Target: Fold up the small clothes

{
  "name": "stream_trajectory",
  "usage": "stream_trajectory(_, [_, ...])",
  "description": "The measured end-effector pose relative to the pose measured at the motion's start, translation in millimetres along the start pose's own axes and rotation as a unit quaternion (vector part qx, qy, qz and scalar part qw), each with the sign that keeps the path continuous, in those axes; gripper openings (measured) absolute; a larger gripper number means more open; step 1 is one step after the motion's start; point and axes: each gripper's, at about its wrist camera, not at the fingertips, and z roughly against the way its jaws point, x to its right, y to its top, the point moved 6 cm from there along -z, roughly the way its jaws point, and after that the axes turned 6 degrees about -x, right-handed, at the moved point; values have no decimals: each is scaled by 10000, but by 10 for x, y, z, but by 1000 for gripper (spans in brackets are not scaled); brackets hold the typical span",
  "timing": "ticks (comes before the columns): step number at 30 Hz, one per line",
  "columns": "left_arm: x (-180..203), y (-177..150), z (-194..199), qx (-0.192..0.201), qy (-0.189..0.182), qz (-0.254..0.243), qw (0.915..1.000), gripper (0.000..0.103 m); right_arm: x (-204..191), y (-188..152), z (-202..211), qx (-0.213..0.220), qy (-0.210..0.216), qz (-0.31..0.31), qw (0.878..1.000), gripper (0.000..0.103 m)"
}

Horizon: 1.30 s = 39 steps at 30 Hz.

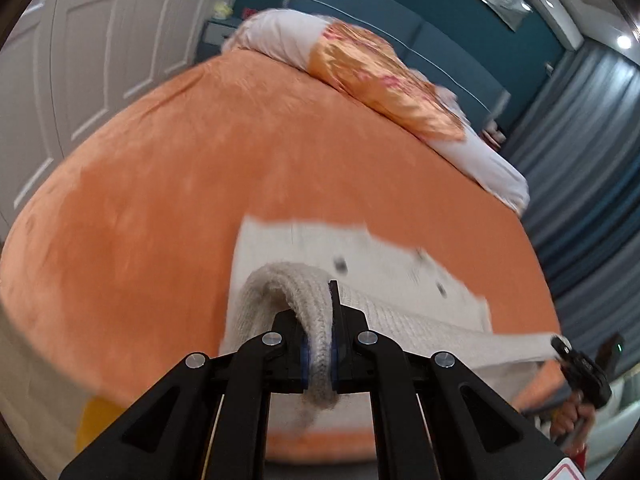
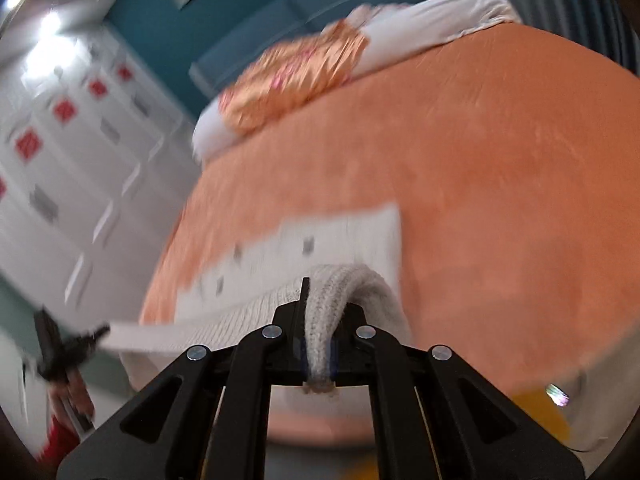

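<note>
Both black two-finger grippers, left [image 1: 334,344] & right [image 2: 318,344], clamp cream knit garment [image 1: 400,272]'s hem; keep it taut, level over orange bed [image 1: 200,180].

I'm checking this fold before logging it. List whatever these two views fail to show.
- Knit garment: type unclear; the left wrist view blurs its far part, and the left hand-held gripper covers its near edge.
- Dark marks: too blurred in the right wrist view to identify.
- Right hand-held gripper: its pads are buried in cloth.
- Person's hand: cut off at the left wrist view's edge.
</note>
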Motion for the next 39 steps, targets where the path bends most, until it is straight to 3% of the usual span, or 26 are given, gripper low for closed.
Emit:
stream_trajectory(2, [-56,185,-292,59,153,135,9998,5,16,159,-362,208,-102,-71,9997,5])
stream_trajectory(5, [-258,413,-722,-14,246,497,9985,5,122,257,-837,188,-148,-444,9987,5])
stream_trajectory(9, [-518,479,-1225,-167,359,865,9955,5,354,384,-1261,168,-236,-760,9967,5])
stream_trajectory(15, [-739,435,-1708,-340,503,977,9934,7,577,386,-1667,27,-516,-818,9953,6])
stream_trajectory(19, [-821,400,-1855,-141,496,889,9947,12,755,285,-1888,-73,-598,-939,9938,6])
stream_trajectory(24, [-873,381,-1900,79,267,999,9946,16,756,272,-1897,-26,-537,-838,9950,6])
stream_trajectory(29, [-897,371,-1788,275,-50,1135,9931,16,824,280,-1765,101,333,-1176,9925,14])
stream_trajectory(32, [-867,397,-1540,348,-320,1337,9899,18,877,321,-1420,406,870,-1750,9799,26])
stream_trajectory(34, [-855,395,-1279,521,-603,1561,9845,27,986,323,-1042,1046,858,-2159,9670,60])
stream_trajectory(35, [-896,400,-1073,796,-450,1739,9805,55,1038,305,-862,1282,890,-2322,9601,60])
stream_trajectory(36, [-950,404,-879,1134,-172,1931,9745,68,1060,289,-724,1373,956,-2422,9557,60])
stream_trajectory(37, [-978,400,-681,1483,-36,2062,9672,68,1021,256,-574,1361,883,-2347,9584,58])
stream_trajectory(38, [-919,413,-494,1699,-170,1964,9655,68,915,231,-505,1283,738,-2105,9663,55])
stream_trajectory(39, [-809,418,-401,1660,-272,1774,9697,68,744,196,-478,1146,561,-1718,9768,49])
